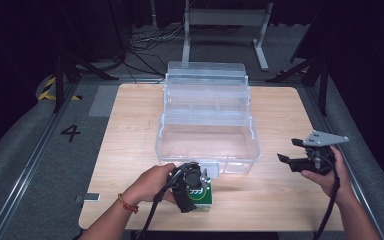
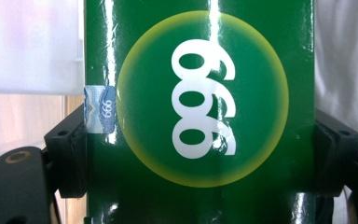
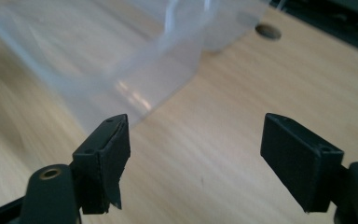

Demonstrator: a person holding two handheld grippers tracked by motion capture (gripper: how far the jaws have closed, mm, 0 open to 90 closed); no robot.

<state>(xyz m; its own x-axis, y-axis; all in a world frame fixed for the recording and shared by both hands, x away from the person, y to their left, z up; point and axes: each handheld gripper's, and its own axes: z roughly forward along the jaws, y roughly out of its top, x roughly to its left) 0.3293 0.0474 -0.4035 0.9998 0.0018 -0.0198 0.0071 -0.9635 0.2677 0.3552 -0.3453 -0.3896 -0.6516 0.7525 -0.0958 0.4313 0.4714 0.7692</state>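
Note:
A green box (image 1: 203, 196) with a yellow-ringed circle and white digits (image 2: 200, 93) stands on the wooden table (image 1: 280, 200) at its front edge, just in front of the clear plastic case. My left gripper (image 1: 196, 191) comes down on it from above. In the left gripper view its pads (image 2: 72, 144) press against both sides of the box, so it is shut on it. My right gripper (image 1: 289, 151) hovers to the right of the case, pointing left. Its jaws stand wide apart with nothing between them (image 3: 196, 149).
A clear plastic tiered case (image 1: 207, 145) stands open in the middle of the table, and its corner (image 3: 135, 79) lies just ahead of the right gripper. Bare wood lies to both sides of it. Stands and cables crowd the dark floor behind the table.

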